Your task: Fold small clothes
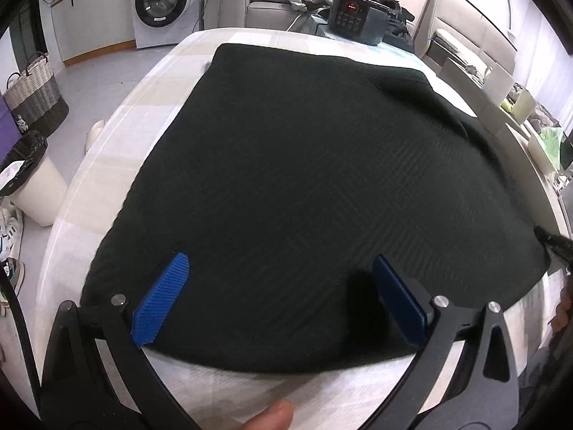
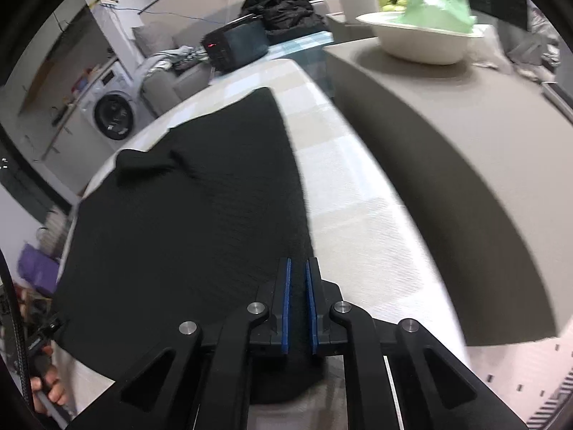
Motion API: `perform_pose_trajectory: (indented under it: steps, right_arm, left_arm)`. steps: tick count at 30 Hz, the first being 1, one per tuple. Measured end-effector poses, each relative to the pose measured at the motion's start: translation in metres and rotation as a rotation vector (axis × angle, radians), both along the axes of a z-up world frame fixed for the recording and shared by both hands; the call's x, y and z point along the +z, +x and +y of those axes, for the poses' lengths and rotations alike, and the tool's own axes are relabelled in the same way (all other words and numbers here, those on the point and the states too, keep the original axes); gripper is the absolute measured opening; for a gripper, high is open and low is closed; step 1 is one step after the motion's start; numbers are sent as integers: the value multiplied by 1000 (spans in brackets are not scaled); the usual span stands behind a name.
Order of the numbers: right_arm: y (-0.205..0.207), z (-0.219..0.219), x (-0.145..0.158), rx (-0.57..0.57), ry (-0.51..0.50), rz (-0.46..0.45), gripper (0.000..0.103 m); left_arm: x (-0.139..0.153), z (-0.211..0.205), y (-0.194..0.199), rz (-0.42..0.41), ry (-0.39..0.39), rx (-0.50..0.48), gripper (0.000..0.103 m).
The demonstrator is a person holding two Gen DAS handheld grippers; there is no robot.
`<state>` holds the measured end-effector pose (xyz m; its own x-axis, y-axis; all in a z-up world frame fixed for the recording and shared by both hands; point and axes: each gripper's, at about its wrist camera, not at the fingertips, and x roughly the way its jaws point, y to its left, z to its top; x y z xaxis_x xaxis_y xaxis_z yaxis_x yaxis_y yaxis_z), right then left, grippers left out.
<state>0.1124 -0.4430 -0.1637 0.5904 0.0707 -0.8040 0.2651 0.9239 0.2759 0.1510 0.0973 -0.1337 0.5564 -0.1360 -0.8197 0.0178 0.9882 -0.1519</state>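
Both wrist cameras looked steeply down from close above the bench (image 1: 107,165). The left view faced across the black garment (image 1: 304,179) toward the washing machine (image 1: 161,3). The right view shared both, from the garment's right edge.

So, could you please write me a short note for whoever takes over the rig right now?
Left tool: open, hanging over the near edge of the black garment, nothing pinched.
Right tool: shut on the garment's near right corner.
Garment: spread mostly flat on the table, with a small rumple at the far left corner.
Done: laid out, right corner gripped.
Left: grip the near left side, then probably carry the near edge over for the first fold.
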Motion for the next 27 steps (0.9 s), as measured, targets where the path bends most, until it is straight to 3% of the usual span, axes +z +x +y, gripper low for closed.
perform_pose_trajectory:
  steps: [3, 7, 10, 12, 14, 18, 21, 22, 23, 24, 27]
  right_arm:
    - [-10, 3, 13, -13, -14, -40, 13]
    - [-22, 27, 37, 34, -28, -117, 30]
    - [-28, 49, 52, 83, -30, -175, 42]
    - [-29, 63, 59, 124, -32, -209, 44]
    - [-27, 77, 59, 158, -20, -216, 44]
    - [-20, 101, 52, 212, 9, -198, 44]
    - [-13, 119, 46, 249, 22, -185, 44]
    - [-11, 125, 44, 263, 26, -179, 44]
    - [-9, 131, 43, 274, 29, -175, 44]
    - [-7, 135, 42, 284, 29, -172, 44]
    - [1, 150, 41, 314, 42, -169, 44]
  left_arm:
    - [6, 9, -12, -17, -27, 18, 102]
    - [17, 36, -31, -38, -57, 103, 102]
    - [21, 59, -48, -30, -109, 168, 101]
    - [16, 76, -54, -1, -165, 211, 99]
    - [8, 89, -54, 32, -241, 230, 84]
    - [-8, 107, -45, 84, -428, 239, 75]
    - [-13, 114, -36, 64, -469, 276, 64]
    - [-15, 118, -33, 54, -492, 298, 51]
    - [-17, 122, -31, 45, -522, 320, 31]
    - [-21, 126, -31, 35, -552, 336, 20]
    - [-21, 129, -31, -8, -596, 349, 14]
